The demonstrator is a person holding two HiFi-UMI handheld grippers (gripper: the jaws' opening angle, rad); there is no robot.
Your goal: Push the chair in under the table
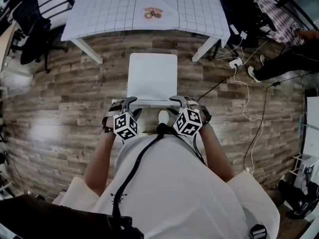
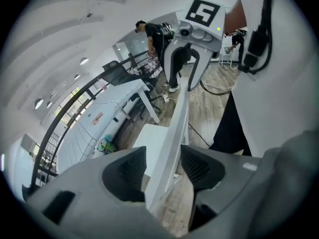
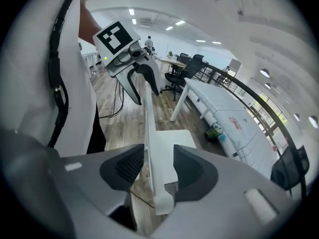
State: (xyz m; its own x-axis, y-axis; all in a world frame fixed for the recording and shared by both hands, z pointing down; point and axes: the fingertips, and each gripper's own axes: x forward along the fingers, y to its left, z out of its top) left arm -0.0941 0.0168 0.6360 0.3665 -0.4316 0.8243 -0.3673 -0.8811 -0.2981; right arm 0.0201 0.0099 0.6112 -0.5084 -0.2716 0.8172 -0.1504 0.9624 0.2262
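Jaws wide on both: my left gripper (image 2: 160, 168) and right gripper (image 3: 158, 166) straddle the chair (image 1: 152, 76) backrest (image 1: 152, 103), unclamped. Seat front sits just short of the table (image 1: 99, 14) edge, centred between its legs (image 1: 87, 51), with bare floor (image 1: 75, 93) on either side.

The wood-plank floor (image 1: 60, 98) carries a white chair (image 1: 152, 76) at centre. At twelve o'clock stands the table (image 1: 88, 51), draped in a grid-lined cloth (image 1: 109, 9). White cables (image 1: 245, 91) trail over the planks at three o'clock.
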